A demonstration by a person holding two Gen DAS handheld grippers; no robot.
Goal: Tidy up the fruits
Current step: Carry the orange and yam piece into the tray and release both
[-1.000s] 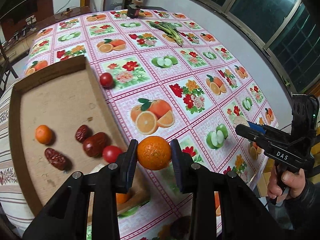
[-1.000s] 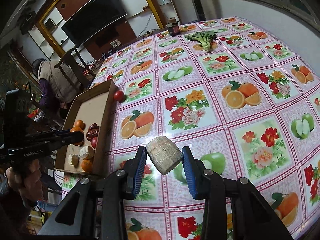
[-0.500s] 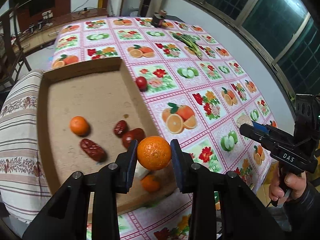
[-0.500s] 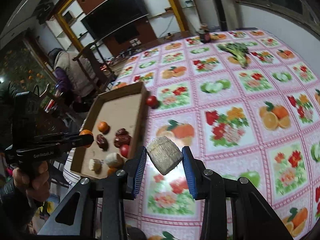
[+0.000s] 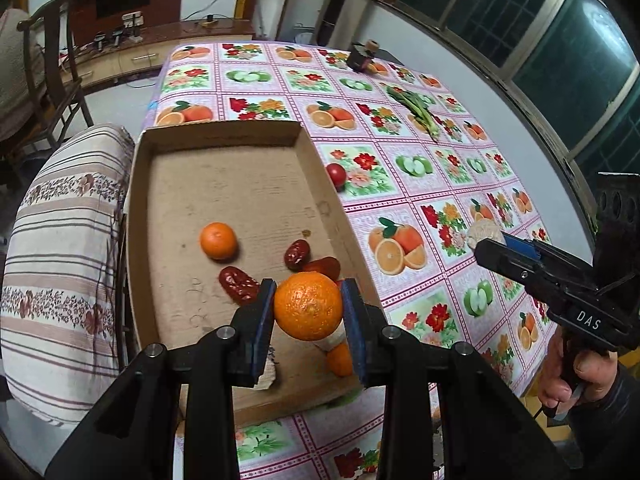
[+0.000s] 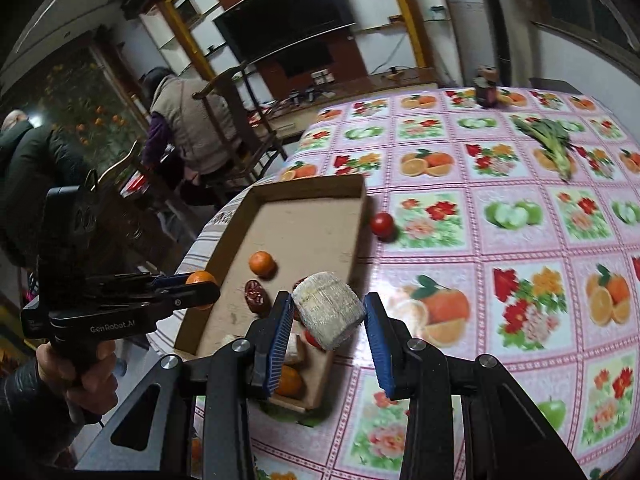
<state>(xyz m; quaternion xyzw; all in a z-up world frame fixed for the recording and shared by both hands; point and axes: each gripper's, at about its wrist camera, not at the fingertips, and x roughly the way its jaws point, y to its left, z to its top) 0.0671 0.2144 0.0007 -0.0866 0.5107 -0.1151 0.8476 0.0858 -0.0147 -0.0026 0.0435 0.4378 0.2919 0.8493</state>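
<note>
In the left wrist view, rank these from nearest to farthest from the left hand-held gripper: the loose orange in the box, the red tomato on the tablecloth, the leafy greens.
From the left hand-held gripper:
1. Loose orange, on the cardboard box floor, ahead and left.
2. Red tomato, on the tablecloth just outside the box's right wall.
3. Leafy greens, far right, toward the window.

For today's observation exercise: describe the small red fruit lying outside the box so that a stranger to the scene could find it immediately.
Start at the brown cardboard box on the fruit-print tablecloth. Follow its long wall on the window side toward the far corner: the small red fruit lies on the cloth just outside that wall. Unlike the oranges and dark red dates in the box, it is smooth, round, bright red and alone.
</note>
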